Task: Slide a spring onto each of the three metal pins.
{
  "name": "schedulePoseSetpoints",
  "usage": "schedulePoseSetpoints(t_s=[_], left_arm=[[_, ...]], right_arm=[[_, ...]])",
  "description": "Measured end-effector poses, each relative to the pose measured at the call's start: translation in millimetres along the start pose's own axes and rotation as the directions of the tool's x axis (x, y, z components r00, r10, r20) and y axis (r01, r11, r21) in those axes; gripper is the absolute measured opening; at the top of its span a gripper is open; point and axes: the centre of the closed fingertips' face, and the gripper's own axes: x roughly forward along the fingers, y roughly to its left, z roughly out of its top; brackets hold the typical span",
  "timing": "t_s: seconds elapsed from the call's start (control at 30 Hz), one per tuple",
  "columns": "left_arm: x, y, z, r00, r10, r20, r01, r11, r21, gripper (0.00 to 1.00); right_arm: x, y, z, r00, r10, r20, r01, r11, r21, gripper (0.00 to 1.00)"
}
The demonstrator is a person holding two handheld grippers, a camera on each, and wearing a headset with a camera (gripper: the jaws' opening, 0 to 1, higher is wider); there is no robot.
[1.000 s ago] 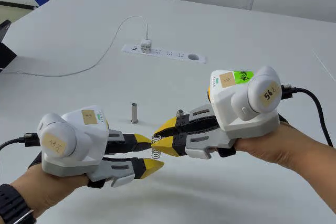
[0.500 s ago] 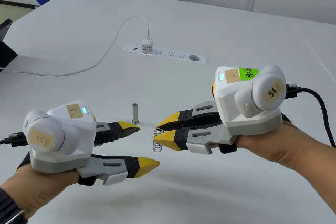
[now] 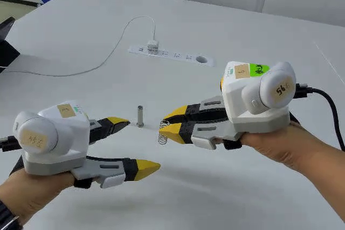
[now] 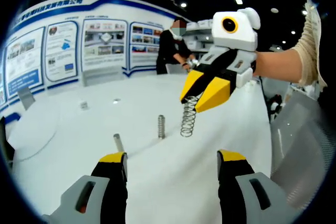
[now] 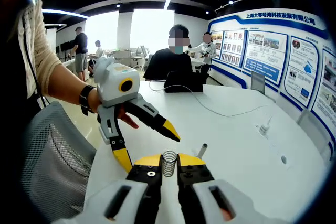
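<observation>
While your right gripper [image 3: 168, 124] points toward nine o'clock, its black jaws with yellow wedge tips are clamped on the top turns of the spring [image 3: 161, 136]. The spring is a thin coil of bare steel wire hanging upright below the tips. I cannot tell whether its lower end touches the table [image 3: 242, 36]. Your right hand [image 3: 275, 144] wraps under the gripper's smooth white casing and holds it roughly level.

Your left gripper [image 3: 141, 144] sits at eight o'clock of the spring and aims toward two o'clock. Its jaws are spread wide with nothing between them, and your left hand [image 3: 27, 192] cradles it from below.

A smooth, slim metal pin [image 3: 140, 116] stands upright at ten o'clock of the spring, close by but apart. In the left gripper view, a second pin [image 4: 161, 126], ribbed along its length, stands just beside the hanging coil.

The table is matte white. At twelve o'clock lies a flat white power strip [image 3: 171, 55] with a thin cable [image 3: 108, 52] curving off toward nine. Blue-and-white display panels [image 4: 63, 45] line the room's wall.
</observation>
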Motion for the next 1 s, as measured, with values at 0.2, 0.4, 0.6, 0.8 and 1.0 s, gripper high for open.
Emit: schedulePoseSetpoints(t_s=[0.2, 0.4, 0.6, 0.8, 1.0], left_arm=[[-4.4, 5.9, -2.5, 0.9999, 0.016, 0.002, -0.016, 1.000, -0.009, 0.72], [-7.2, 9.1, -3.9, 0.9996, 0.026, 0.001, -0.026, 1.000, -0.014, 0.72], [-9.8, 11.3, -5.9, 0.9994, 0.036, -0.002, -0.036, 0.999, -0.019, 0.72], [-12.4, 14.1, -8.2, 0.9991, 0.042, -0.003, -0.042, 0.999, -0.026, 0.71], [-13.7, 16.6, -10.0, 0.9989, 0.045, -0.006, -0.046, 0.999, -0.030, 0.71]], right_arm=[[4.7, -13.1, 10.5, 0.9989, -0.039, 0.027, 0.039, 0.999, 0.001, 0.12], [11.6, -27.4, 21.9, 0.9955, -0.077, 0.054, 0.077, 0.997, 0.007, 0.12], [22.5, -42.5, 28.2, 0.9920, -0.107, 0.067, 0.106, 0.994, 0.010, 0.12], [36.1, -52.8, 31.6, 0.9914, -0.113, 0.066, 0.112, 0.994, 0.020, 0.12], [45.3, -63.3, 32.2, 0.9905, -0.121, 0.065, 0.120, 0.992, 0.033, 0.12]])
